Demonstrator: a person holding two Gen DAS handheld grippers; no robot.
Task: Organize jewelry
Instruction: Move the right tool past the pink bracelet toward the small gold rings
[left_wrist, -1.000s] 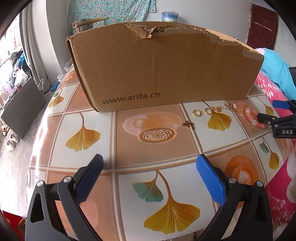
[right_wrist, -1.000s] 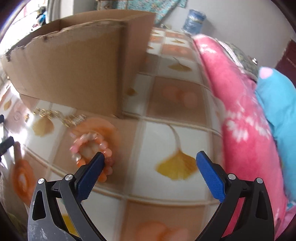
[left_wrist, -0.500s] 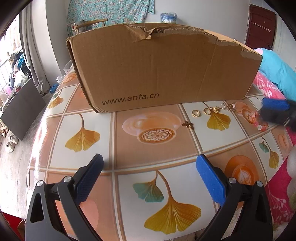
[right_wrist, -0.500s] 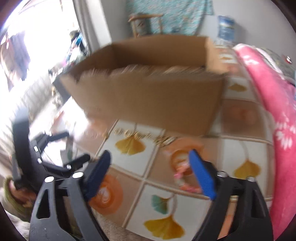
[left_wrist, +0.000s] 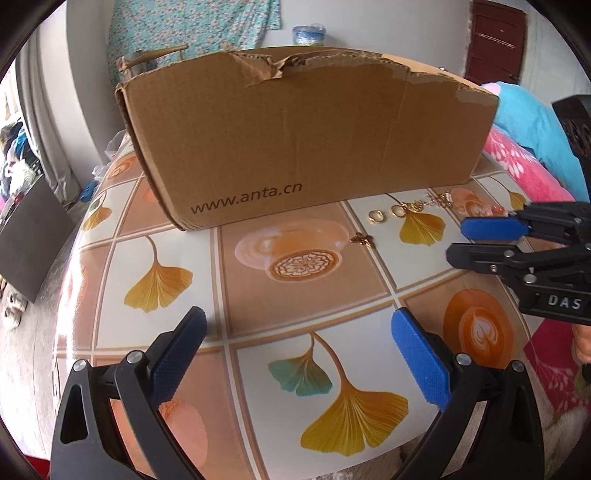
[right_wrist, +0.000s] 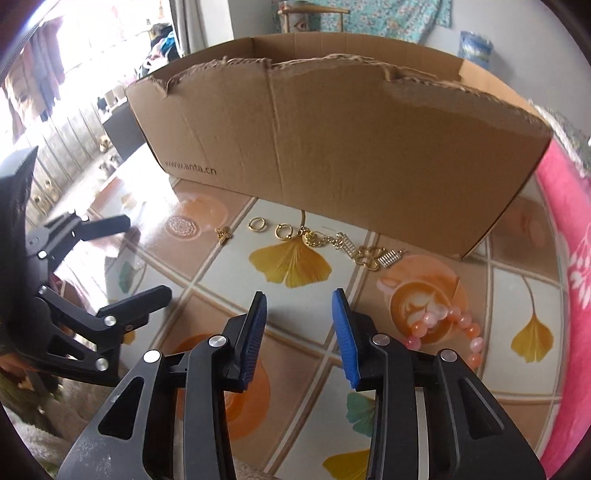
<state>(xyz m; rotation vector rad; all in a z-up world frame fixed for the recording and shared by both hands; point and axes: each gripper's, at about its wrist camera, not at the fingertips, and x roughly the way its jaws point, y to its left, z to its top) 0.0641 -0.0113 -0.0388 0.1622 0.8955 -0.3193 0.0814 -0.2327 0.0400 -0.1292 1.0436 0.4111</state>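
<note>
Jewelry lies on the tiled tabletop in front of a cardboard box (right_wrist: 332, 140), which also shows in the left wrist view (left_wrist: 303, 144). There are two gold hoop earrings (right_wrist: 256, 224) (left_wrist: 376, 216), a small gold butterfly charm (right_wrist: 222, 234) (left_wrist: 364, 240), a gold chain (right_wrist: 351, 249) (left_wrist: 424, 203) and a pink bead bracelet (right_wrist: 454, 328). My right gripper (right_wrist: 299, 328) is open and empty, hovering above the table short of the chain and left of the bracelet; it also shows in the left wrist view (left_wrist: 476, 240). My left gripper (left_wrist: 295, 350) is open and empty over the table's near left part.
A pink floral blanket (right_wrist: 569, 258) and a blue cushion (left_wrist: 532, 122) lie along the table's right side. The open-topped box fills the back of the table. A chair (left_wrist: 155, 59) and a water bottle (left_wrist: 308, 35) stand behind it.
My right gripper swung from facing right to facing the box, moved left over the table, and its jaws narrowed. My left gripper stayed still.
</note>
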